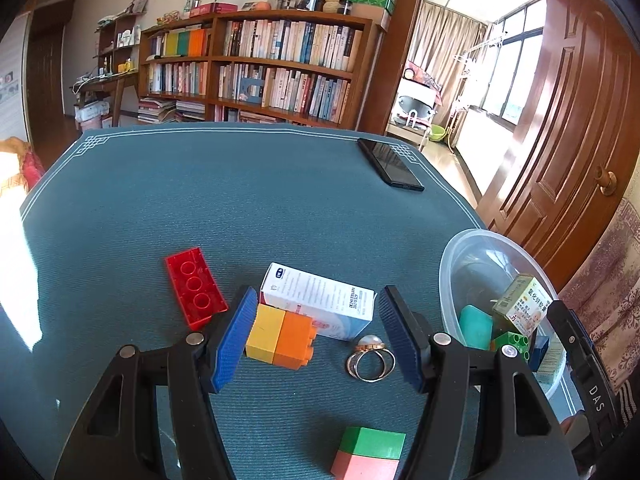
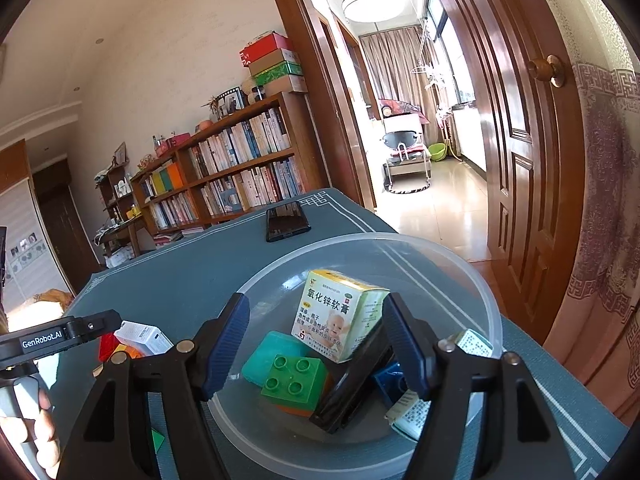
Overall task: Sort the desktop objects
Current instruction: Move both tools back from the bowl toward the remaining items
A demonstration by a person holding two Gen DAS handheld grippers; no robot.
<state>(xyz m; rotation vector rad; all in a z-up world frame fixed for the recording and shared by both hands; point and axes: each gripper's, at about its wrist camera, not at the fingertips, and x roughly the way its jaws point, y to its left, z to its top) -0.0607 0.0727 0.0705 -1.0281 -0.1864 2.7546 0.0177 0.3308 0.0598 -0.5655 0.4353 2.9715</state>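
Two grippers, both yours, both spread with nothing between the pads.

Left gripper (image 1: 318,336): jaws wide, hovering low over the teal table mat (image 1: 200,208). Between its blue pads (image 1: 236,340) you see a yellow-and-orange block pair (image 1: 280,336), joined side by side, the yellow half just beside the left pad. Touching the blocks on their far side lies a white medicine box (image 1: 320,300), flat on its long face. A gold ring with a pale stone (image 1: 371,358) sits on the mat near the right pad, apart from the box. A red flat brick (image 1: 195,286), studs up, lies to the left, outside the jaws. A green-over-pink block (image 1: 370,454) stands at the near edge of view. A black phone (image 1: 390,164) rests far off, near the mat's back corner.

Right gripper (image 2: 316,344): jaws apart, poised above your clear plastic bowl (image 2: 440,256), which stands at the mat's right side. Sorted into the bowl so far: a yellow-green ointment carton (image 2: 340,312), standing tilted; a teal soap-like bar (image 2: 276,350); a green studded block (image 2: 296,378) on an orange one; a black slab-shaped item (image 2: 352,384), leaning, identity unclear; a blue brick (image 2: 390,384); a white printed carton (image 2: 412,412) against the bowl wall.

Your hand (image 2: 36,432) shows at the lower left of the right wrist view, on the other gripper's handle.
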